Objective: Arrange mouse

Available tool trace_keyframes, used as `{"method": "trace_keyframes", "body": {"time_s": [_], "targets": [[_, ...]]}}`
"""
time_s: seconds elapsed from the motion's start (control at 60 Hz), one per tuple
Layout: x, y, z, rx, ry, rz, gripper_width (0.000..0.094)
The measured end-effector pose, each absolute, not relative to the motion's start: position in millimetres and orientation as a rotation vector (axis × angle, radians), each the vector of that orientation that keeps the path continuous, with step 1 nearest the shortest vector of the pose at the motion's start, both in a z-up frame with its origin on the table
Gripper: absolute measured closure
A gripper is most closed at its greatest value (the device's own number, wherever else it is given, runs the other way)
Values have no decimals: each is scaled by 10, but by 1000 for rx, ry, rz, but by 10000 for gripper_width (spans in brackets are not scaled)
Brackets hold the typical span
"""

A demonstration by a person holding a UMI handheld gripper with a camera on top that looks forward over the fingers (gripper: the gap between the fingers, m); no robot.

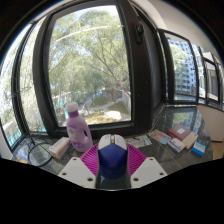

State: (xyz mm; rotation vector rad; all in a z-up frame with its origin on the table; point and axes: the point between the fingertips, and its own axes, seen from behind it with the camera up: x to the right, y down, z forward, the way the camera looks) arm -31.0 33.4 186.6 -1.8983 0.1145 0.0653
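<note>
A computer mouse (112,157), blue with a white front, sits between my gripper's (112,162) two fingers. Both pink pads press on its sides, one pad (90,159) on the left and the other pad (134,158) on the right. The mouse is held up above the table, pointing toward the window. Its underside is hidden.
A pink bottle (78,130) stands ahead to the left on the cluttered table (150,140). Boxes and small items (182,138) lie to the right. A white cable (40,153) lies at the left. A large window (95,60) with trees outside fills the background.
</note>
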Motion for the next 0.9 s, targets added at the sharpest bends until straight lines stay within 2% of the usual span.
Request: {"method": "trace_keyframes", "body": {"time_s": [0.05,0.167,0.25,0.383,0.5,0.6,0.633,0.717,0.9], "targets": [[-117,237,1277,-1987,106,46,598],[68,98,447,-2145,78,18,591],[91,29,124,-2196,58,19,547],[114,-16,-77,-2232,49,31,465],[160,-69,-103,-2253,41,-4,358],[127,-163,60,-2235,17,-14,62],[130,-208,135,-2225,15,-22,95],[156,-380,417,-2199,26,-55,70],[78,-943,1092,-2110,30,-105,81]]}}
